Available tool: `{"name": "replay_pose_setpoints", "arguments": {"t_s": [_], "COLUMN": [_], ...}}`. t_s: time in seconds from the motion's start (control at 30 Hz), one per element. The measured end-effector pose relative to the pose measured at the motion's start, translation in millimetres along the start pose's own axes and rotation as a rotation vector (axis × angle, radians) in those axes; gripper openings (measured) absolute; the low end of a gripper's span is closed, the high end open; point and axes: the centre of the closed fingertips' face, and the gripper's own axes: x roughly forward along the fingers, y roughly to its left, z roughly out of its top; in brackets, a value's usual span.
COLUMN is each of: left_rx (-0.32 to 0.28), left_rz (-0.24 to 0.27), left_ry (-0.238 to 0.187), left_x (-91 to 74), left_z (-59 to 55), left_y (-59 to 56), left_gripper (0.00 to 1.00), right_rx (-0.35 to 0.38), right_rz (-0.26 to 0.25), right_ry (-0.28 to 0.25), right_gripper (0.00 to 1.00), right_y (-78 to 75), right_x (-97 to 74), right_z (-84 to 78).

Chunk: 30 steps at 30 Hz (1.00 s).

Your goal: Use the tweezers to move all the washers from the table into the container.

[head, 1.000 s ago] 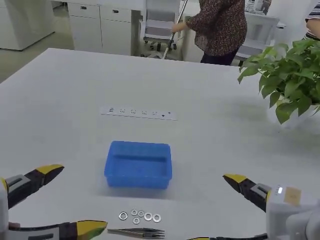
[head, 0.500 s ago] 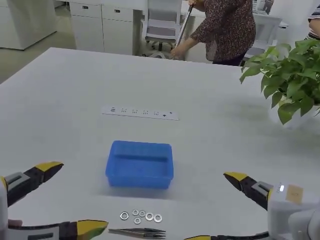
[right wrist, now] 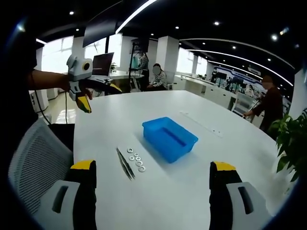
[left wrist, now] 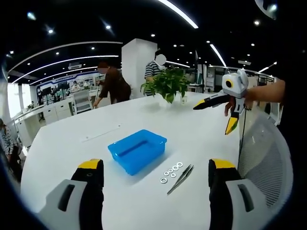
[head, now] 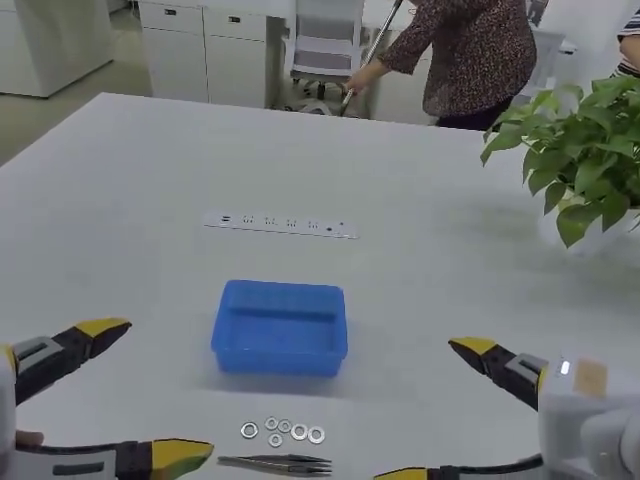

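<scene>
A blue container (head: 279, 328) sits on the white table, with several metal washers (head: 282, 431) in a small cluster just in front of it. Thin tweezers (head: 275, 463) lie flat on the table beside the washers, nearer to me. My left gripper (head: 140, 392) hovers open at the lower left, and my right gripper (head: 435, 412) hovers open at the lower right, both apart from everything. The left gripper view has the container (left wrist: 137, 150), washers (left wrist: 171, 172) and tweezers (left wrist: 181, 178) ahead of its spread jaws. In the right gripper view the container (right wrist: 170, 138), washers (right wrist: 135, 159) and tweezers (right wrist: 125, 164) lie ahead.
A white power strip (head: 280, 224) lies beyond the container. A potted green plant (head: 585, 150) stands at the table's right edge. A person with a pole (head: 460, 50) stands behind the table near chairs and white cabinets (head: 200, 40).
The person at the back has shifted to the right with the pole. The grippers, washers, tweezers and container stay where they were; the head view has drifted slightly.
</scene>
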Motion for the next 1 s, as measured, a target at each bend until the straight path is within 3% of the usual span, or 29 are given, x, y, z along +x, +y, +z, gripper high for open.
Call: {"name": "replay_pose_setpoints", "arguments": {"t_s": [0.43,1.0], "left_rx": [0.049,0.128], "left_rz": [-0.069,-0.177], "left_ry": [0.059,0.140], "left_x": [7.5,28.7], "left_z": [-2.3,-13.8], "left_y": [3.6,-4.6], "left_gripper": [0.87,0.67], "right_rx": [-0.056,-0.166], "right_rz": [0.051,0.197], "right_ry": [0.025,0.076], "right_gripper": [0.92,0.69], "right_y": [-8.6,1.3], "right_x": [5.6,26.4], "right_z": [2.9,-0.8]}}
